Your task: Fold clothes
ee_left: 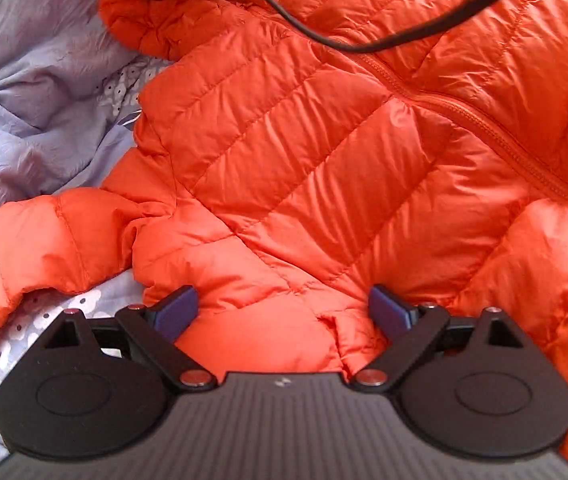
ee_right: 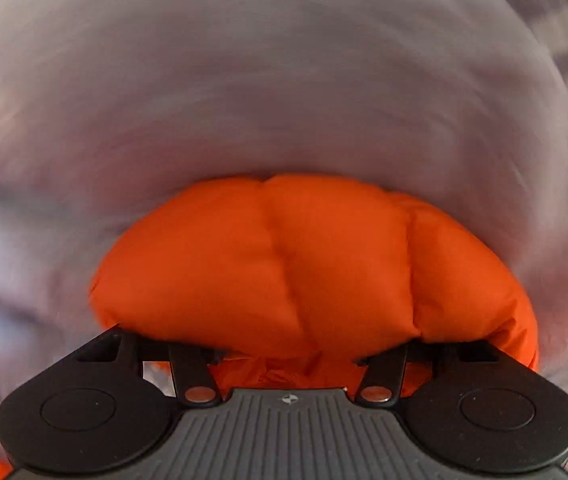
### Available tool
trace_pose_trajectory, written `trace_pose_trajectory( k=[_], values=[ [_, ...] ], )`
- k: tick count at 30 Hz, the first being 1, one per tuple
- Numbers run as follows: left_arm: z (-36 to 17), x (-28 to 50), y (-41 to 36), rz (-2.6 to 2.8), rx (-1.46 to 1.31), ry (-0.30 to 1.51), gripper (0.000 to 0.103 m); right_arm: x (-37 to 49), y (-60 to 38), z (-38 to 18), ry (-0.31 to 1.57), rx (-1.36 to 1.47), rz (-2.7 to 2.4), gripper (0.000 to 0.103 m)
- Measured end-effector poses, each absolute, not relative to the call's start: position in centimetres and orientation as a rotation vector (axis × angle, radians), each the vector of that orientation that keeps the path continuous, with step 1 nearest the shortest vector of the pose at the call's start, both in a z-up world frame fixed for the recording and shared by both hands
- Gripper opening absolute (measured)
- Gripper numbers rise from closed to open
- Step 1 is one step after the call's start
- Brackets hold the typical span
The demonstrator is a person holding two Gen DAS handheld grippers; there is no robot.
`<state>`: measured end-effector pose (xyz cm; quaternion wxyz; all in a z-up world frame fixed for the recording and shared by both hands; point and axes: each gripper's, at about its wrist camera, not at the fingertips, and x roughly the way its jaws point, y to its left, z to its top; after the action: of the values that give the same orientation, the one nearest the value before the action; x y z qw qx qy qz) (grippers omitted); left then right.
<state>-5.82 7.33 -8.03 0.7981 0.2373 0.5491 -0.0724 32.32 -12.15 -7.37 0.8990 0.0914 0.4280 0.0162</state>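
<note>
Orange quilted nylon, the puffer jacket lay spread over a lilac flowered bedsheet, zip running to the far right. It looked light, soft and slippery, likely to spring back, so a hem or cuff seemed the surest hold. Left tongs stood released, wide over a near fold. Right tongs had padded cloth bunched between them; their tips were hidden, so I could not tell whether they clenched it. Beyond them the bed was blurred.

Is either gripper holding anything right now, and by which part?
The right gripper carries a puffy fold of the orange down jacket bunched between its jaws; which part, I cannot tell. The left gripper is open over the jacket, holding nothing.
</note>
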Motion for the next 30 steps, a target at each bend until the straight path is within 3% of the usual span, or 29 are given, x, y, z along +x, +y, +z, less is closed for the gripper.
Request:
trace_pose_trajectory(
  k=[5,10,13,18,22,26,30],
  values=[
    [-7.2,-6.1,7.7,-0.150,0.489,1.180,0.094,31.0,-12.8,-7.9,0.923,0.208,0.060,0.068],
    [-4.6,-5.1,9.7,-0.076,0.382,1.169,0.094,26.8,-17.2,-4.4,0.850,0.412,0.199,0.088],
    [-3.3,-4.1,10.9,0.000,0.364,1.122,0.094,23.7,-19.4,-2.7,0.809,0.455,0.257,0.090],
    [-2.5,-0.9,11.5,0.120,0.399,1.031,0.094,17.6,-17.4,-2.6,0.898,0.205,0.273,0.090],
    [-4.3,2.6,11.6,0.085,0.324,1.097,0.097,13.3,-15.5,-5.3,1.010,0.037,0.276,0.090],
    [-9.6,4.0,11.5,0.117,0.330,1.292,0.097,10.3,-16.5,-9.4,1.138,0.006,0.186,0.094],
    [-8.9,2.2,11.3,0.132,0.372,1.286,0.097,8.5,-17.4,-7.0,1.136,0.046,0.142,0.093]
  ],
)
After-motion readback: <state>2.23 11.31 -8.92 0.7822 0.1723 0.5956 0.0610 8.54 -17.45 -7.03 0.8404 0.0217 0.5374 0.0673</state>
